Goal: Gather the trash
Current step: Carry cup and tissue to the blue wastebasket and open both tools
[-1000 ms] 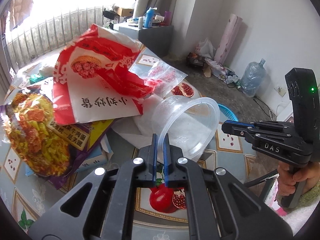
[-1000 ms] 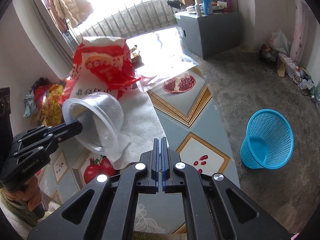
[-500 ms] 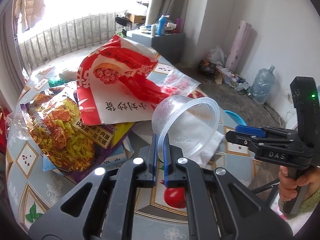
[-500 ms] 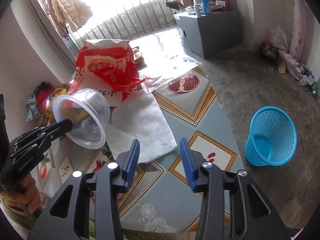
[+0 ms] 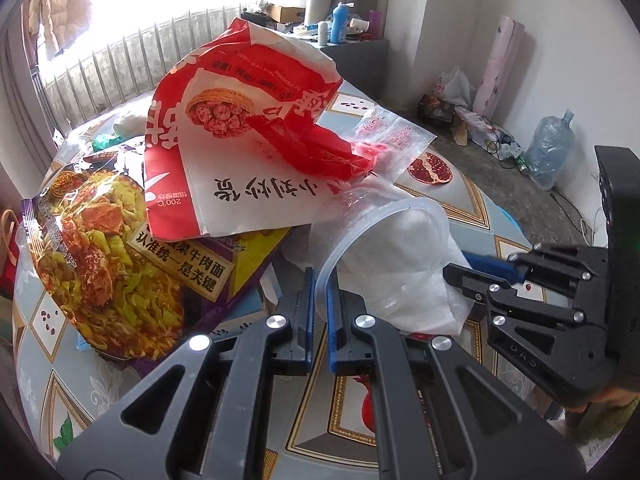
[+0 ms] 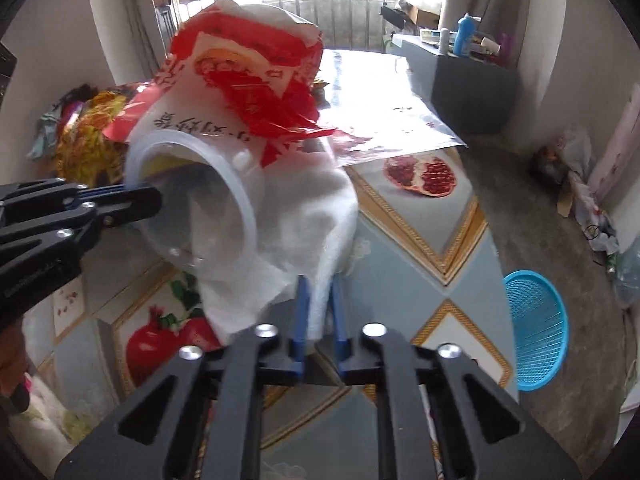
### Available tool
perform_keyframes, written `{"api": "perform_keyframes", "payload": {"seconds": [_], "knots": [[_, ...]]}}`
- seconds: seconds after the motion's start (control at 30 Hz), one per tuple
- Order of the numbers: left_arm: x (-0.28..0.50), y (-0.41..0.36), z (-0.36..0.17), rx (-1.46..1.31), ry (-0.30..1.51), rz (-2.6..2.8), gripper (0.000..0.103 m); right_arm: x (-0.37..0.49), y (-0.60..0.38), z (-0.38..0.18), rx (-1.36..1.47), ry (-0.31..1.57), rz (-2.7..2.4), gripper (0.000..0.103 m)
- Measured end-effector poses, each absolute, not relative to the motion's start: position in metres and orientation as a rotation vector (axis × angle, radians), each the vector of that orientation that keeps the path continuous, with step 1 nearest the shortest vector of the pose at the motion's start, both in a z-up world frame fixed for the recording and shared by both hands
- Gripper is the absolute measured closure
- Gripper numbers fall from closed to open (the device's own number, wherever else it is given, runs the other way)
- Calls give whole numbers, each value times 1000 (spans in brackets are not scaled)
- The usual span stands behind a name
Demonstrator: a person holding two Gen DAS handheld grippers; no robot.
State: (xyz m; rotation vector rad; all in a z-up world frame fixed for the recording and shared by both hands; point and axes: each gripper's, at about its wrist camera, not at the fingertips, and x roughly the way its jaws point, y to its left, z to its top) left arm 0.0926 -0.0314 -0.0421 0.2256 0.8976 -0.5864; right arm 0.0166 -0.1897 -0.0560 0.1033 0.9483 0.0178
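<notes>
- The left gripper is clamped on the rim of the clear plastic cup, holding it tipped on its side above the table.
- The right gripper has just been closing, and now it's pinching the white paper towel that hangs beside the cup's mouth.
- Red-and-white bag and noodle packet lie heaped just behind the cup.
- Blue basket sits on the floor, well apart.

A lived-in home: a desk under a pomegranate-print cloth, food wrappers ahead of the gripper, a blue waste basket on the concrete floor to its right, a coat by the barred window.
</notes>
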Motion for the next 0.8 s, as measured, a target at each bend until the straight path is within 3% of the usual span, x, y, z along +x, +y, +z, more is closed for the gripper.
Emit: {"api": "perform_keyframes", "payload": {"seconds": [0.57,0.8], "knots": [[53,-28,32,171,758,-679,100,-62,-242,20,391,712,46,100],[46,-77,59,192,727,-812,100,-103,-299,45,457,575,-95,100]]}}
